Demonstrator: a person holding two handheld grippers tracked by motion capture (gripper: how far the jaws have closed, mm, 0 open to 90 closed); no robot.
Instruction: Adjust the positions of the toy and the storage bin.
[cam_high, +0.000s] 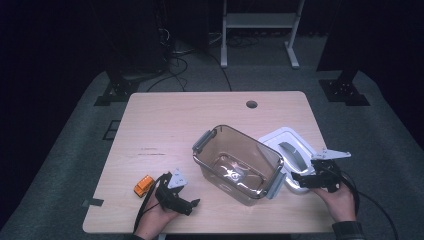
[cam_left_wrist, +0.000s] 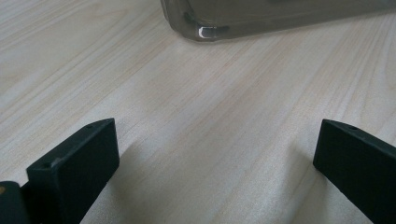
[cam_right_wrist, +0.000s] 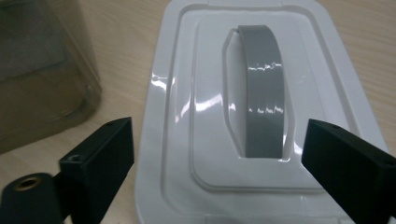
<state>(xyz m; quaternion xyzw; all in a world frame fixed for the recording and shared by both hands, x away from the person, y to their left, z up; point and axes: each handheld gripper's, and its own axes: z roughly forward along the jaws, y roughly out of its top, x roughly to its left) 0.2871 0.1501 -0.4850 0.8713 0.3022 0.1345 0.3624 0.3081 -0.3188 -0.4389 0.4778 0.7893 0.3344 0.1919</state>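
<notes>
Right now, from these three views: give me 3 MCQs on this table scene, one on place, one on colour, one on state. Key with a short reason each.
1. Where does the white lid lie?
A. on the bin
B. on the table, on the bin's right
C. on the floor

2. What colour is the small toy car by the left gripper?
A. orange
B. blue
C. green

3. How do the right gripper jaws stand?
A. shut on the lid's grey handle
B. shut on nothing
C. open

Key: B, the lid rests flat beside the clear storage bin; A, its body is orange; C, the jaws stand wide apart above the lid.
</notes>
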